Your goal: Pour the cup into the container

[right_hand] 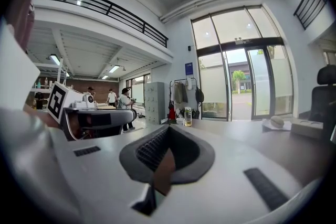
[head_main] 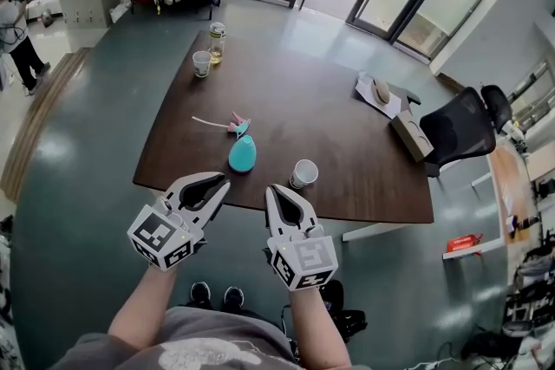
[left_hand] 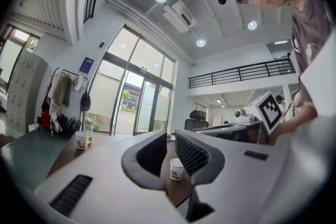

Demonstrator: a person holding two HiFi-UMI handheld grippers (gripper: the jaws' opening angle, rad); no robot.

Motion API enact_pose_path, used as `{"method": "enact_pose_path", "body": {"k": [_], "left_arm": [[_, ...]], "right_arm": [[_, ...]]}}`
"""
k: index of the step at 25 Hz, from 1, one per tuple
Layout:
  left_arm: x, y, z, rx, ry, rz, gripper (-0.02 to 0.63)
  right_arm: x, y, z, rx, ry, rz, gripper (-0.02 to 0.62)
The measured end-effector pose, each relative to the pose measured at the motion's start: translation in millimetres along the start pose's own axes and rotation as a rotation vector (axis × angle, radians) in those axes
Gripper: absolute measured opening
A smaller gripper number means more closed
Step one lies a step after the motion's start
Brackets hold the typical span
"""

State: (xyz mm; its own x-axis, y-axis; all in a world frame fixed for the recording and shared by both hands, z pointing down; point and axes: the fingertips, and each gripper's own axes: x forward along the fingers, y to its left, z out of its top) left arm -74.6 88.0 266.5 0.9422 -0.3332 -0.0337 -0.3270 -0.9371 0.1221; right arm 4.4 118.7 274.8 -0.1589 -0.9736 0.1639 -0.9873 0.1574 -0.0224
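So the left gripper [left_hand: 171, 136], jaws slightly parted, sees the paper cup [left_hand: 177, 169] through the gap; the right gripper [right_hand: 167, 128], pinched shut on nothing, gets no cup in its view.

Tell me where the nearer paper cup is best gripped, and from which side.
Probably across the side wall at mid-height, coming level from the table's near edge: the paper cup stands upright, open-mouthed, with nothing in front. The right gripper, nearest, is shut and must open first.

Head view steeply down on the table [head_main: 347, 134] — gripper views low, level (far jar [head_main: 217, 40] in all)
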Motion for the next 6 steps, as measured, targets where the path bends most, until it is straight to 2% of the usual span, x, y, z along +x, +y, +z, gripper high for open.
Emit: {"method": "enact_pose_path", "body": {"k": [6], "left_arm": [[2.7,-1.0,-2.8,-0.009,0.005,-0.005,0.057]], "right_arm": [[1.3,-0.9,-1.9,-0.009,0.012,0.005,-0.012]]}}
